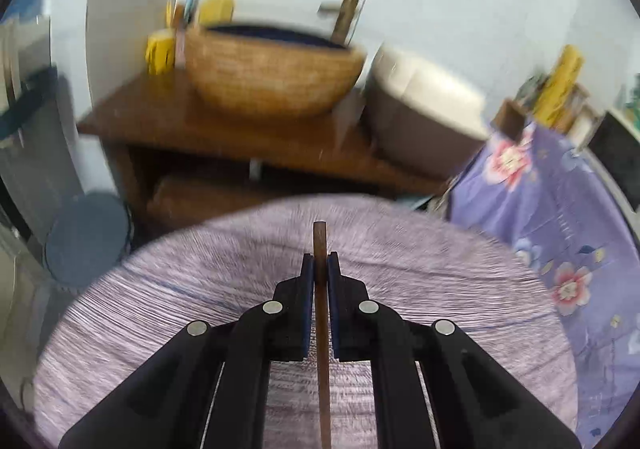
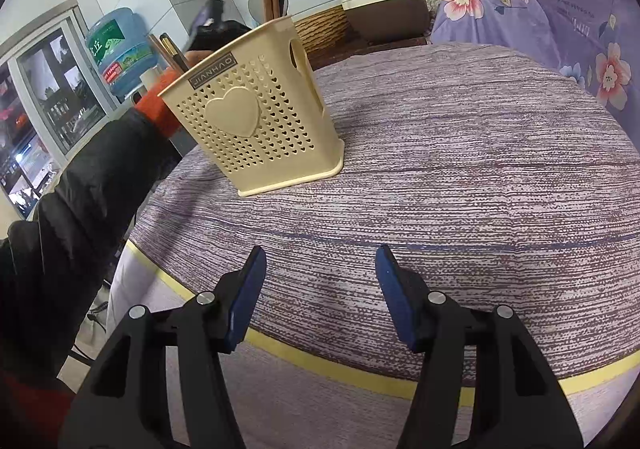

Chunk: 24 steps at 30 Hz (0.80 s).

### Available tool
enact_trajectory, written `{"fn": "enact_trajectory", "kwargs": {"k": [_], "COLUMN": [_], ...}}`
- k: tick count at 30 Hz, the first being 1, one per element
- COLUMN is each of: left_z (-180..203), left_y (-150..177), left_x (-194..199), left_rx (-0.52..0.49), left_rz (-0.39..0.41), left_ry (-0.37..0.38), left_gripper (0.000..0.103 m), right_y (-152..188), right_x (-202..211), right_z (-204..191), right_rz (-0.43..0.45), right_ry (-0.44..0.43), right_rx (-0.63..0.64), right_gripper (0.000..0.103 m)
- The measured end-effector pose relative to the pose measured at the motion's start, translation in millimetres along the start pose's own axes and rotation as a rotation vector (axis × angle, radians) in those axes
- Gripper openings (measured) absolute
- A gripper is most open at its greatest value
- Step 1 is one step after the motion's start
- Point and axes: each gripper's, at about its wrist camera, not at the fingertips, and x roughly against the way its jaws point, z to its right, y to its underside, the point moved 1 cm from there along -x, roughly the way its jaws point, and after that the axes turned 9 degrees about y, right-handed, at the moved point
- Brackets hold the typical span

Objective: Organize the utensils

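Round table with purple striped cloth (image 2: 460,177), cream perforated plastic utensil basket (image 2: 256,117) at 11 o'clock from right gripper (image 2: 320,301).
Right gripper wide open, empty; left gripper (image 1: 320,269) clamps thin brown wooden chopstick (image 1: 321,329), tip poking toward 12.

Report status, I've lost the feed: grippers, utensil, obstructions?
Left gripper shut on thin brown wooden chopstick. Right gripper open, holding nothing. Cream perforated plastic utensil holder upright on striped purple tablecloth. Nothing obstructing.
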Motion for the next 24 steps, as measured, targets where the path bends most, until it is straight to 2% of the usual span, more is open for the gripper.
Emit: {"fn": "enact_trajectory", "kwargs": {"k": [5,12,13,15,21,24], "left_z": [0.1,-5.0,-4.0,1.1,8.5,-5.7], "left_y": [3.5,52.6,56.9,64.8,75.2,89.7], "left_x": [79.9,179.7,188.1,208.5,219.2,222.9], "left_rx": [-0.050,-0.073,-0.084,-0.111,-0.118,-0.066], "left_rz": [0.138,0.278,0.297,0.334,0.313,0.285], "left_ry": [0.022,-0.007,-0.017,-0.033,-0.062,-0.032], "left_gripper": [0.008,0.007,0.002,0.001,0.001,0.002], "right_y": [0.6,2.1,2.7,3.9,9.4,12.2], "right_x": [10.1,31.1,33.6,38.9,50.6,53.7], "right_z": [-0.3,-6.8,-8.5,-12.7,-21.5,-22.9], "right_rz": [0.025,0.072,0.077,0.088,0.103,0.103], "right_ry": [-0.024,-0.059,-0.062,-0.067,-0.079,-0.078], "right_rx": [-0.003,-0.002,-0.001,0.010,0.028,0.036], "right_gripper": [0.057,0.057,0.057,0.057,0.057,0.057]}}
